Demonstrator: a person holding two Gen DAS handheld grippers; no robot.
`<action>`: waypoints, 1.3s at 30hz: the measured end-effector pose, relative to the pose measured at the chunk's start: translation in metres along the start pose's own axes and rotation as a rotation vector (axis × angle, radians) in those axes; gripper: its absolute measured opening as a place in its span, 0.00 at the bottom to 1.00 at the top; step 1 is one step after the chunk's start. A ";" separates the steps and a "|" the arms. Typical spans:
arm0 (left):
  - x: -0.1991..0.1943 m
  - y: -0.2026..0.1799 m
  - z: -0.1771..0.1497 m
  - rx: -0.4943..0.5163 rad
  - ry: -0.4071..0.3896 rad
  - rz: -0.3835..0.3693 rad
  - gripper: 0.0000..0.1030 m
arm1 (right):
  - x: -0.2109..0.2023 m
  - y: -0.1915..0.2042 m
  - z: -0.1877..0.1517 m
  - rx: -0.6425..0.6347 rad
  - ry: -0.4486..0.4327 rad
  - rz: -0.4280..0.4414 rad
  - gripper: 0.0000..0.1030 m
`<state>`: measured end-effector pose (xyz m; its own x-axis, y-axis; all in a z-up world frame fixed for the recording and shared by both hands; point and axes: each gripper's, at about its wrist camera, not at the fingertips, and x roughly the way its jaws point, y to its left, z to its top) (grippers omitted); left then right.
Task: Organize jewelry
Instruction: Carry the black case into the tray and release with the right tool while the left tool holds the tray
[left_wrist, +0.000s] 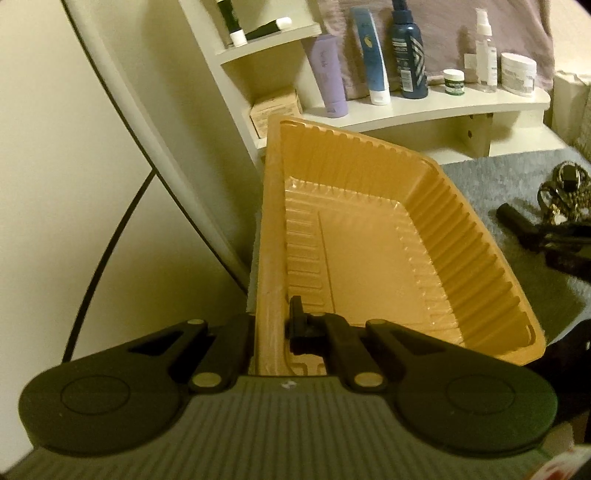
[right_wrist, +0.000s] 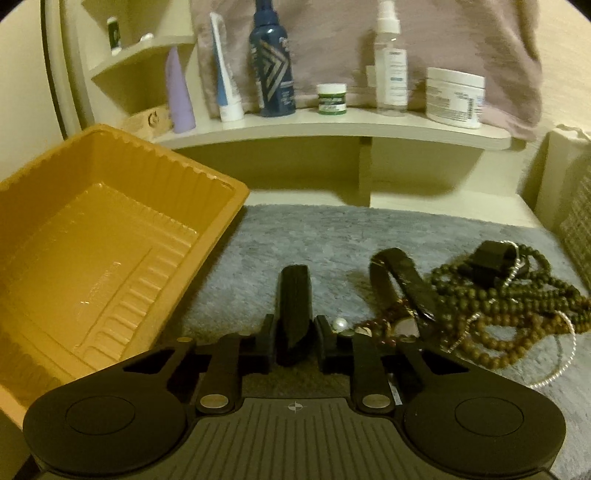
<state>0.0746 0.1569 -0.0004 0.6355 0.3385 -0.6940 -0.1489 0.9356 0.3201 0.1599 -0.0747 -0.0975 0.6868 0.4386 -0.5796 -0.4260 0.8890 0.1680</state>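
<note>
Jewelry (right_wrist: 491, 310), a tangle of beaded necklaces and a black strap, lies on the grey mat (right_wrist: 306, 236) beside your right gripper (right_wrist: 293, 295), jaws closed, holding nothing. Your left gripper (left_wrist: 271, 328) pinches the empty orange tray's (left_wrist: 369, 236) rim, tilting it to receive.

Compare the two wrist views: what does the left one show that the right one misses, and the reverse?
Only the left wrist view shows the left claw shut on the orange tray's near rim, and a black cable against the wall. Only the right wrist view shows the right claw shut and holding nothing, a pearl beside it, and the whole bead necklace tangle. Both show the tray, the grey mat and the shelf of bottles.
</note>
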 end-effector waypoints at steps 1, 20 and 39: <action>0.000 0.000 0.000 0.007 -0.001 0.001 0.02 | -0.005 0.000 0.001 0.005 -0.013 0.003 0.20; 0.003 -0.001 -0.001 0.051 -0.023 0.004 0.02 | -0.049 0.063 0.018 -0.154 -0.214 0.194 0.20; 0.005 0.003 -0.002 0.019 -0.018 -0.017 0.02 | -0.050 0.058 0.008 -0.074 -0.162 0.259 0.56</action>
<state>0.0757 0.1616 -0.0044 0.6517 0.3205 -0.6874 -0.1234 0.9391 0.3208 0.1054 -0.0444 -0.0523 0.6321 0.6696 -0.3899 -0.6365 0.7357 0.2315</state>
